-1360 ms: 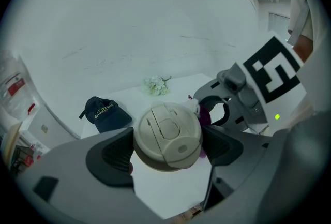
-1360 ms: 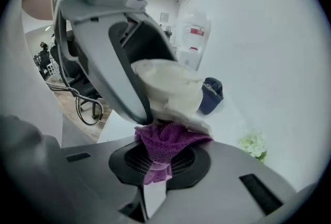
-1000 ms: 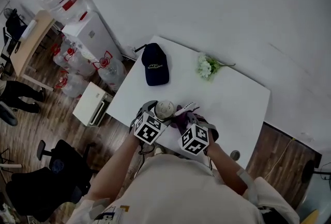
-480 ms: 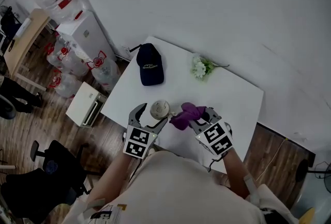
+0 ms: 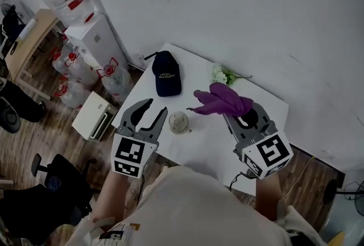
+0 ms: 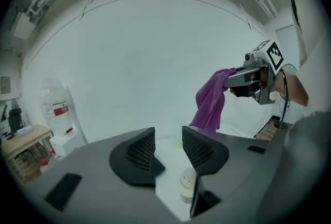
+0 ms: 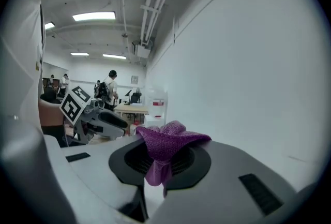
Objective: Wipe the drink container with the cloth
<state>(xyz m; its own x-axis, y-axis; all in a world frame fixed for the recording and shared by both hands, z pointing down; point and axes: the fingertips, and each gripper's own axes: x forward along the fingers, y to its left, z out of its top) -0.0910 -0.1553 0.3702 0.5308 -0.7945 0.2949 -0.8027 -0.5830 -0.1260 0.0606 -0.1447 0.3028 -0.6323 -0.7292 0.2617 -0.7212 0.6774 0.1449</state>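
Leftmost, a white water dispenser with a clear bottle on top stands on the wooden floor beside the white rectangular table. Next, the left gripper hovers over the table's near left edge. Its black jaws have just been closing, yet they stand apart with nothing between them. A navy fabric cap lies beyond it on the table. The small pale round-topped drink container stands upright on the table, just right of that gripper's tips and apart from them. A bunch of white flowers lies near the far edge. Rightmost, the right gripper has its jaws clamped on a crumpled purple cloth, which hangs above the table, clear of the container.
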